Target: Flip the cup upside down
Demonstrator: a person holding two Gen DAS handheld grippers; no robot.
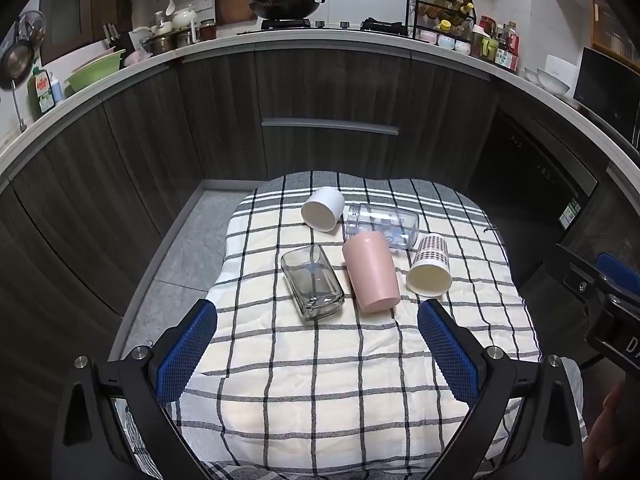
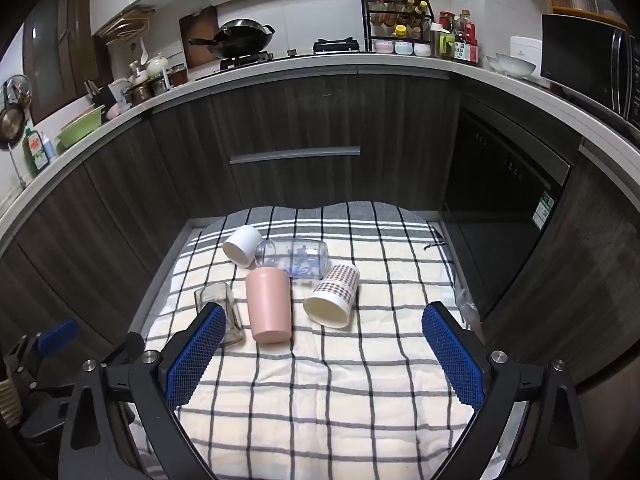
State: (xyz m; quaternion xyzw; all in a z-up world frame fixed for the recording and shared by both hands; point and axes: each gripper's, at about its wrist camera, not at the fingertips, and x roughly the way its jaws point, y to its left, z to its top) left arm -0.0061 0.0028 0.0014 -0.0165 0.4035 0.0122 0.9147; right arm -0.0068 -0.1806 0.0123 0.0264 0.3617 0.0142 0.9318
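Observation:
Several cups lie on their sides on a checked cloth (image 1: 320, 360) (image 2: 340, 380): a white cup (image 1: 323, 209) (image 2: 242, 246), a clear printed glass (image 1: 382, 225) (image 2: 294, 258), a pink cup (image 1: 371, 274) (image 2: 268, 306), a checked paper cup (image 1: 429, 265) (image 2: 332, 295) and a square clear glass (image 1: 312, 282) (image 2: 218, 312). My left gripper (image 1: 318, 320) is open and empty, short of the pink cup and square glass. My right gripper (image 2: 324, 324) is open and empty, just short of the paper cup; its left finger (image 2: 196, 356) hides part of the square glass.
The cloth covers a small table with grey floor (image 1: 188, 248) to its left. Dark cabinets (image 1: 328, 112) and a counter with a wok (image 1: 284, 0) curve behind. The right gripper's body (image 1: 600, 292) shows at the left wrist view's right edge; the left gripper's body (image 2: 44, 352) shows lower left.

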